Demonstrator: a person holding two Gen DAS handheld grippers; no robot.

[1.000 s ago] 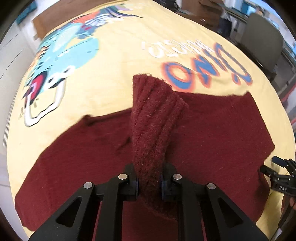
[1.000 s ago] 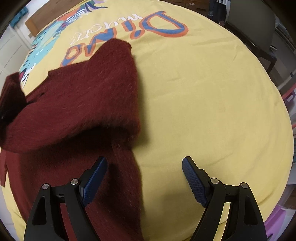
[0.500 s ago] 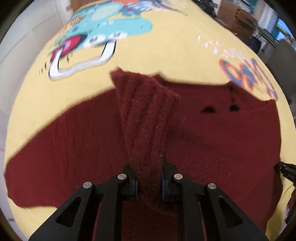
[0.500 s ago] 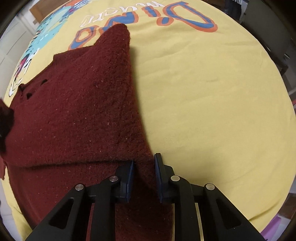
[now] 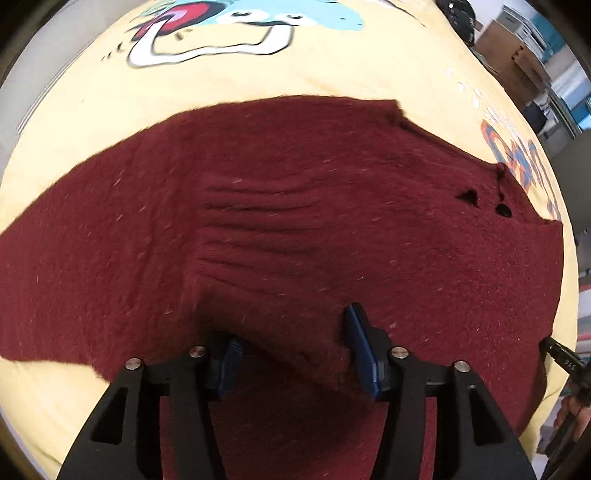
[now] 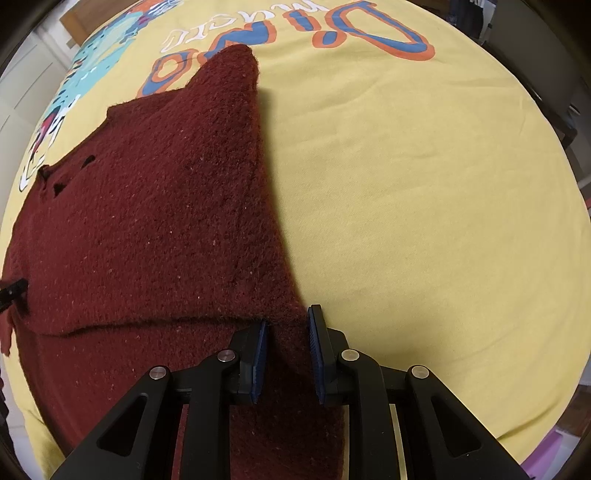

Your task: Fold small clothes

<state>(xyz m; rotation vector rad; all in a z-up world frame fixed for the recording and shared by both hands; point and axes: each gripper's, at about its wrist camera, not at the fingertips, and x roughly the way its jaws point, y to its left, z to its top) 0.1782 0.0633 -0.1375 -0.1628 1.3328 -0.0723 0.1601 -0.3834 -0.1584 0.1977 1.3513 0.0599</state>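
A dark red knitted sweater (image 5: 332, 206) lies spread on a yellow printed cloth (image 5: 221, 81). In the left wrist view its ribbed cuff (image 5: 251, 221) lies flat on the body of the sweater. My left gripper (image 5: 291, 350) is open just over the fabric, with the sleeve lying loose between the jaws. In the right wrist view the sweater (image 6: 147, 221) has its side folded over. My right gripper (image 6: 286, 350) has its jaws slightly apart around the folded edge at the sweater's right side.
The yellow cloth (image 6: 424, 184) carries a blue and orange "Dino" print (image 6: 369, 33) and a cartoon dinosaur (image 5: 240, 22). Cardboard boxes (image 5: 517, 55) stand beyond the far right edge. The right gripper's tip (image 5: 561, 358) shows at the left view's right edge.
My left gripper has opened and let go of the sleeve, which now lies flat on the sweater. My right gripper, shut on the edge half a second ago, has loosened.
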